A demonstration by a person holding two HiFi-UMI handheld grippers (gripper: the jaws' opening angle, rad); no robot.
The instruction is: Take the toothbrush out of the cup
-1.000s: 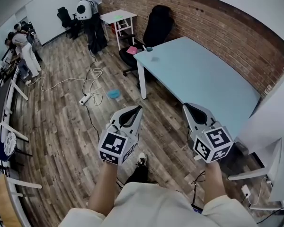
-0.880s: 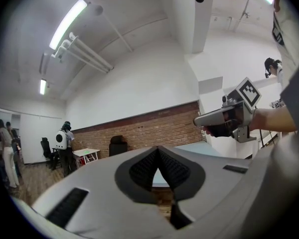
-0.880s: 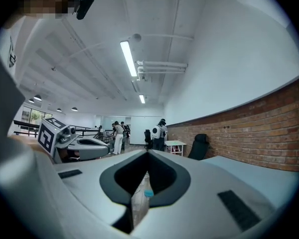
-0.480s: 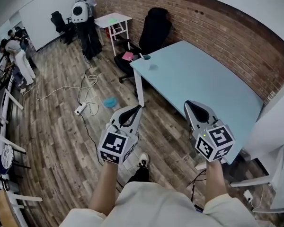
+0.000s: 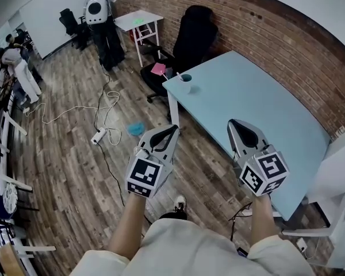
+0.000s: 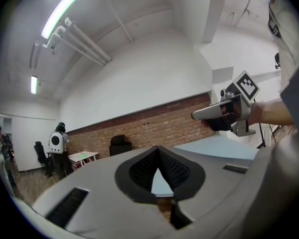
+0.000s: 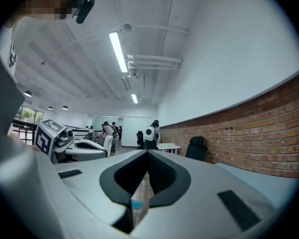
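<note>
No readable words, numbers or brands. Only black-and-white square code patterns mark the cubes of the left gripper (image 5: 172,129) and right gripper (image 5: 230,123).

2 claws (image 5: 173,129) (image 5: 233,123), 1 cup (image 5: 186,79), 1 toothbrush (image 5: 179,75), 1 blue table (image 5: 253,111).

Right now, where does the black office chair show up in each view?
Head view: black office chair at top centre, beyond the table's far end.
Left gripper view: chair left of centre.
Right gripper view: chair right of centre.
Shared landmark: the brick wall behind it.
</note>
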